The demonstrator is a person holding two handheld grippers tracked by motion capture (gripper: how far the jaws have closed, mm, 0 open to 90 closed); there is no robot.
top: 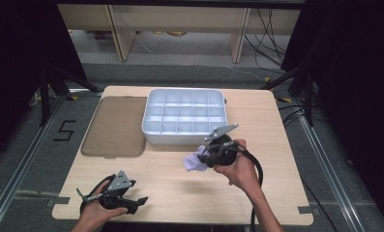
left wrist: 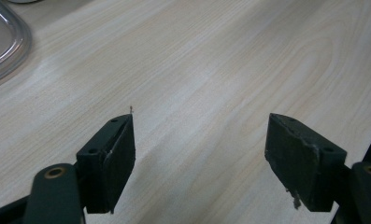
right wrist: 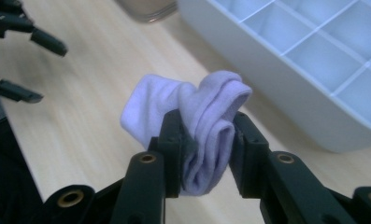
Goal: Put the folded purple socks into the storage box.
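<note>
A folded pale lilac sock (right wrist: 192, 121) is pinched between the jaws of my right gripper (right wrist: 206, 140), which is shut on it. From above, the sock (top: 193, 162) hangs off the table in front of the white divided tray (top: 153, 130), with my right gripper (top: 205, 157) pointing left. My left gripper (top: 140, 205) rests near the table's front left corner. In the left gripper view its jaws (left wrist: 199, 149) stand wide open over bare wood with nothing between them.
A translucent brownish lid (top: 114, 125) lies flat to the left of the tray; its rim (left wrist: 5, 46) shows in the left gripper view. The tray holds several empty compartments. Shelving legs and cables stand beyond the table's far edge.
</note>
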